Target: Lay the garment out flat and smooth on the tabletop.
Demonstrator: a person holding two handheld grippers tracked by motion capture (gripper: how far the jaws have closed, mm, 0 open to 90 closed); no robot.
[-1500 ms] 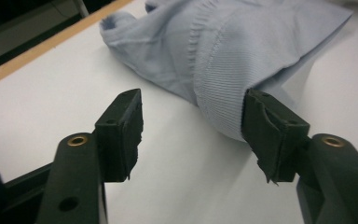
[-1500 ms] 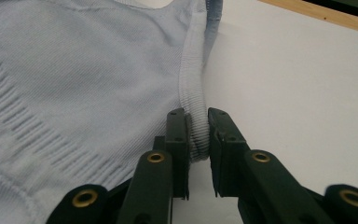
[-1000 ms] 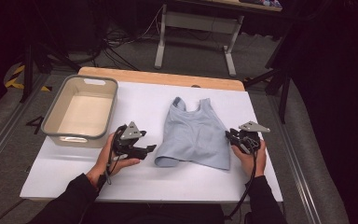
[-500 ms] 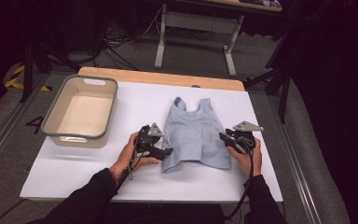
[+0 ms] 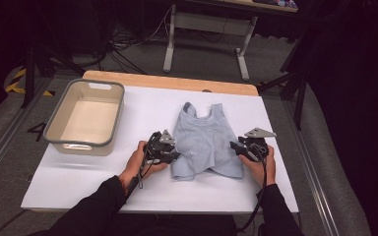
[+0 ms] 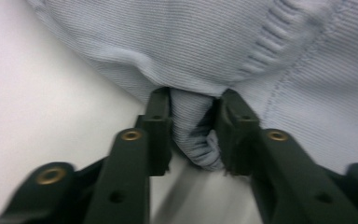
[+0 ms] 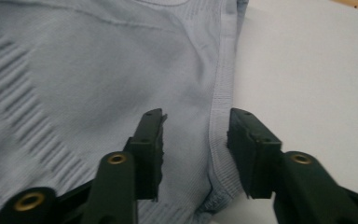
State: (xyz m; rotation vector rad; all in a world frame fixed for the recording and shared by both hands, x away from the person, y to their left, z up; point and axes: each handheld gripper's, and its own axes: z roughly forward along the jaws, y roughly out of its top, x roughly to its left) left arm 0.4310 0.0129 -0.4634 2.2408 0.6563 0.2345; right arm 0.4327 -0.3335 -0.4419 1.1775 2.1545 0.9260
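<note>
We see a bin (image 5: 86, 118) well left of the top (image 5: 205, 142), on the white table (image 5: 69, 177). Left gripper (image 5: 170, 153) at the top's left edge, jaws pinching a bunched fold of fabric. The top lies flat mid-table, straps away from us. Right gripper (image 5: 236, 146) at the top's right edge, jaws apart, straddling the hem, nothing clamped.

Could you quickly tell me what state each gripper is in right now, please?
Left gripper: closed on a bunched fold of the light blue top.
Right gripper: open, jaws astride the top's side hem, not yet pinching.
</note>
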